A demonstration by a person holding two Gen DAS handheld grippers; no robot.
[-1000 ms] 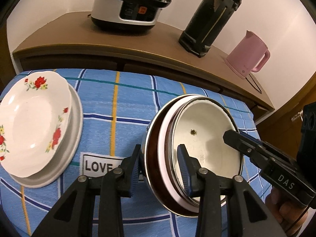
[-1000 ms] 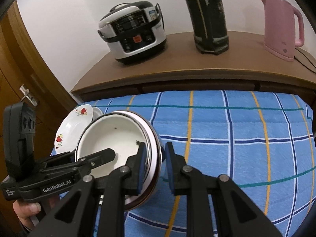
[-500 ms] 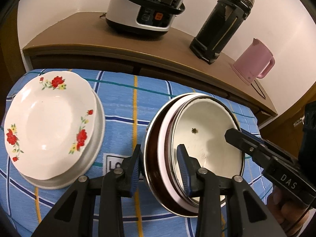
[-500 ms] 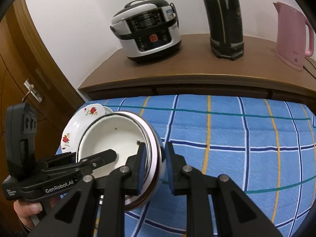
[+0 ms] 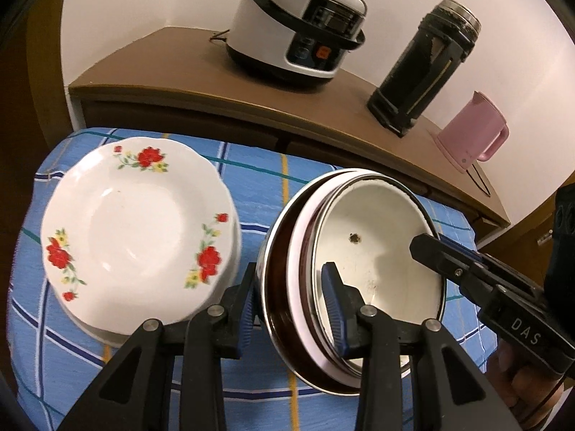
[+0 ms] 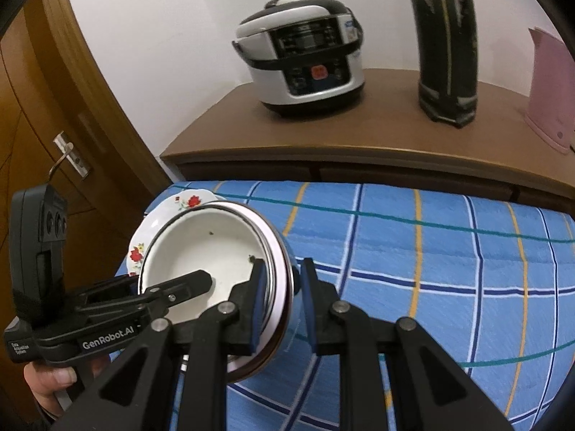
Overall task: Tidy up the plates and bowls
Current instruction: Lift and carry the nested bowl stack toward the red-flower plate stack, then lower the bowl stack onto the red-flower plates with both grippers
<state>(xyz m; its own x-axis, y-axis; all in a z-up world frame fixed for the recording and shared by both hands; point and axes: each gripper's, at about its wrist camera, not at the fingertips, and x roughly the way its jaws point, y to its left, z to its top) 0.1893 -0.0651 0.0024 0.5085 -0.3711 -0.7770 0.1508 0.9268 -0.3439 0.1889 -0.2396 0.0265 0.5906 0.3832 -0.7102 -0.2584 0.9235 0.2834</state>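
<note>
A nested stack of bowls (image 5: 377,248), white enamel inside and a brown one outside, hangs tilted above the blue checked tablecloth (image 5: 258,183). My left gripper (image 5: 291,305) is shut on its near rim. My right gripper (image 6: 282,301) is shut on the opposite rim of the bowl stack (image 6: 201,244); its finger also shows in the left wrist view (image 5: 445,255). A white plate with red flowers (image 5: 133,222) lies on another white plate at the left of the table, just left of the bowls. It also shows in the right wrist view (image 6: 187,203), partly hidden behind the bowls.
A brown sideboard (image 5: 201,82) behind the table carries a rice cooker (image 5: 298,25), a black thermos (image 5: 427,61) and a pink kettle (image 5: 470,140). A wooden door (image 6: 46,136) stands at the left in the right wrist view. The tablecloth (image 6: 449,269) stretches right of the bowls.
Both grippers have carried the bowl stack to the left, closer to the flowered plates. The grips have not changed.
</note>
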